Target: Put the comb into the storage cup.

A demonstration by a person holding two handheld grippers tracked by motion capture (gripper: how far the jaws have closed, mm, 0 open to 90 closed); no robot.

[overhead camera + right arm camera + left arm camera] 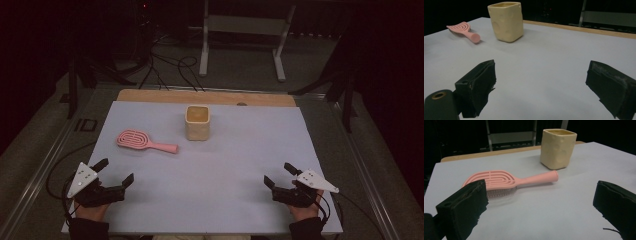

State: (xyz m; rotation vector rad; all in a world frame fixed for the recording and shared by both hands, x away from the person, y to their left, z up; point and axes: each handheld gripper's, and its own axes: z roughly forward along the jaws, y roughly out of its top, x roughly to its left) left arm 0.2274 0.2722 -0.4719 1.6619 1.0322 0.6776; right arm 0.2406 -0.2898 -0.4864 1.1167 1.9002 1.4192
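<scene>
Nothing is picked up yet. The pink brush (145, 140) lies flat on the bench (225, 165), just beside the yellow cup (197, 122), which stands up straight a little behind the handle end. The left claw (116, 173) is wide apart with nothing in it, near the brush but not touching. The right claw (280, 173) is wide apart and bare too, well away from both things. I think all the work is still to do. The inside of the cup is hard to see. The room behind is too dark to make out.
</scene>
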